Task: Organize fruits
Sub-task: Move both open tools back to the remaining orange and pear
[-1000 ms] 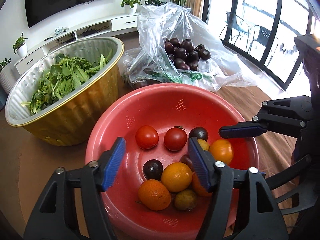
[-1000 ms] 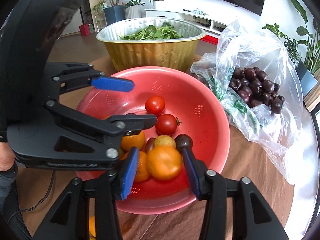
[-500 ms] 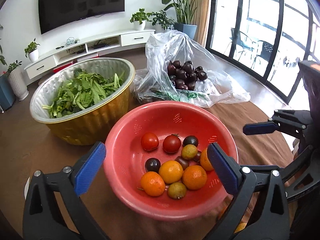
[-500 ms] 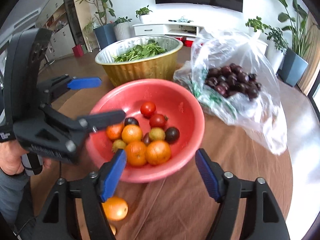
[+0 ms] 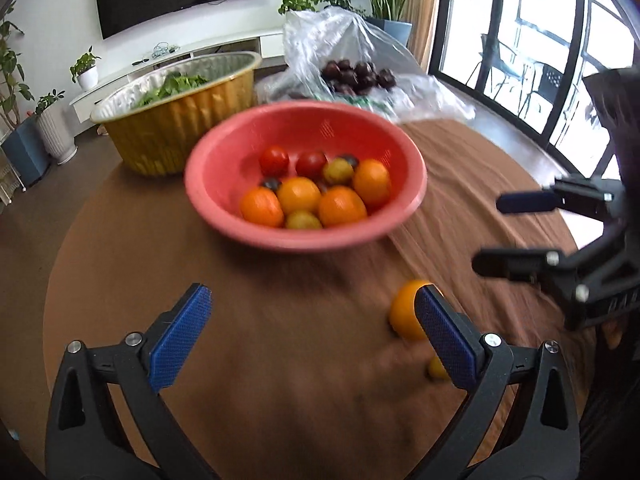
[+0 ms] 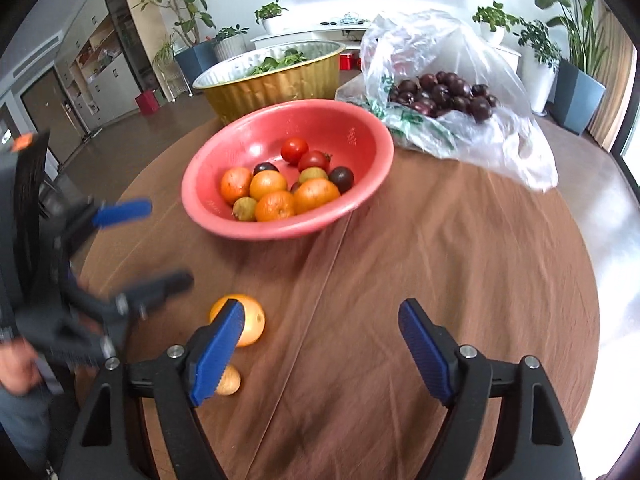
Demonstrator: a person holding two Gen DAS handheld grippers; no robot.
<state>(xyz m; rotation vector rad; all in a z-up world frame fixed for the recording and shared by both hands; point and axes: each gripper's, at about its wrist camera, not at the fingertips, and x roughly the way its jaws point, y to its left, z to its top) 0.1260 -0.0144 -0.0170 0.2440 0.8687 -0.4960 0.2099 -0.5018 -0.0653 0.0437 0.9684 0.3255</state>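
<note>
Bowl (image 6: 372, 184) mid-table; bare brown table (image 6: 460, 280) toward near rim; left gripper (image 5: 310, 336) wide apart, empty; right gripper (image 6: 320, 344) opening, empty.

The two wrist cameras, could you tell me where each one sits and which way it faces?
Left wrist: on the left gripper, tilted down across the table toward the red bowl; its open blue-padded fingers frame the view, right gripper at the right edge.
Right wrist: on the right gripper, jaws opening, empty, aimed likewise; left gripper and a hand at left.
Shared: bowl, loose orange, gold basin, plastic bag.
</note>
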